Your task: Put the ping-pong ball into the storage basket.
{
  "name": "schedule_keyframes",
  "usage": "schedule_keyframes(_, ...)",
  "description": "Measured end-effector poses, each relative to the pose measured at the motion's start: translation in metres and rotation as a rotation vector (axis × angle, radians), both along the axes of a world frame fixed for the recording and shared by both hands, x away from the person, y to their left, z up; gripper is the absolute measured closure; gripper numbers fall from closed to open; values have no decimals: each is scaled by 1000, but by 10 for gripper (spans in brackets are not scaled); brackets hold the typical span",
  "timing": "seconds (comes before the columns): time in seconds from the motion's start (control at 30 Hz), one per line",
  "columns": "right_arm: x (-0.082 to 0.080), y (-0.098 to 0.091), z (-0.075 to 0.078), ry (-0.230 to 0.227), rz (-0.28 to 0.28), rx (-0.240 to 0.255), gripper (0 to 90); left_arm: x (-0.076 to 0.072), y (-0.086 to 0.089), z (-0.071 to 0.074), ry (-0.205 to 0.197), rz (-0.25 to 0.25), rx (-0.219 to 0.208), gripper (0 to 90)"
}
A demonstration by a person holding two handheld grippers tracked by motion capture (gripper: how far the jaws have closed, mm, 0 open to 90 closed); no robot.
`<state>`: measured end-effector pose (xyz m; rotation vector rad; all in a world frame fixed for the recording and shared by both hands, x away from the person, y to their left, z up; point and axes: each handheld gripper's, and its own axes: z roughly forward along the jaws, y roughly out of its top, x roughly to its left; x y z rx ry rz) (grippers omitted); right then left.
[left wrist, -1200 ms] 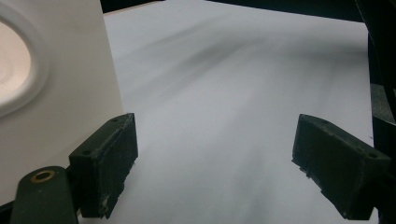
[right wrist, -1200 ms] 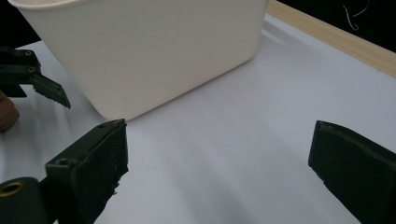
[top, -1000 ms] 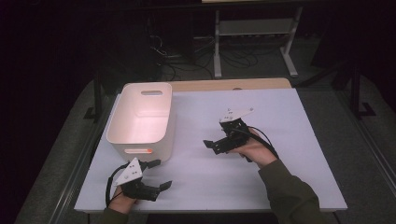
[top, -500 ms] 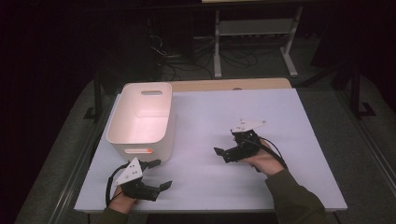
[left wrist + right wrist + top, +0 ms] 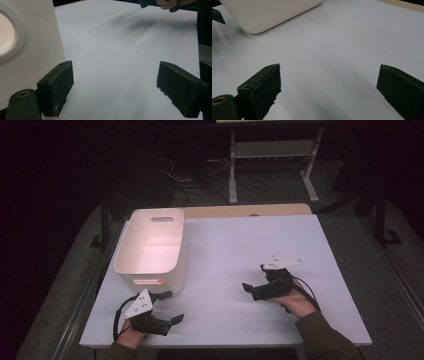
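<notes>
A white plastic bin (image 5: 150, 247) stands at the table's left side, and its inside looks bare. My left gripper (image 5: 171, 306) rests near the front left edge, just in front of the bin, open with nothing between its fingers. In the left gripper view that gripper (image 5: 115, 85) has its jaws spread wide over bare table, with the bin's wall (image 5: 30, 50) close on the left. My right gripper (image 5: 255, 278) sits at the right of the table, pointing left, open and holding nothing. The right gripper view shows the right gripper (image 5: 329, 87) with wide jaws and the bin (image 5: 269, 12) farther off.
The white table top (image 5: 235, 245) has a wooden strip (image 5: 240, 211) along its far edge. A metal stand (image 5: 270, 150) and cables lie on the dark floor beyond. The person's right hand (image 5: 170, 3) shows at the top of the left gripper view.
My right gripper has moved to the right and back toward the person's side of the table, still open. The left gripper has stayed where it was.
</notes>
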<state>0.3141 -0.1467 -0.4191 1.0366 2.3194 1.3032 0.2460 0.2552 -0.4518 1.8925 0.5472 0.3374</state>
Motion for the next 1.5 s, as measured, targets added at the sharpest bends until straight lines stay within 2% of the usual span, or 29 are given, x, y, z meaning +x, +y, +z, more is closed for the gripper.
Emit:
schedule_keyframes(0.47,-15,-20,-13,6,-41,-4,48,0,0,0,-3,-1,1,140)
schedule_keyframes(1.1,-40,-57,-21,0,-144,9,43,0,0,0,-1,0,7,140)
schedule_keyframes(1.3,-43,-62,-26,1,-161,7,40,0,0,0,-2,0,7,140)
schedule_keyframes(1.5,-43,-59,-28,5,-149,-5,36,0,0,0,-2,-1,7,140)
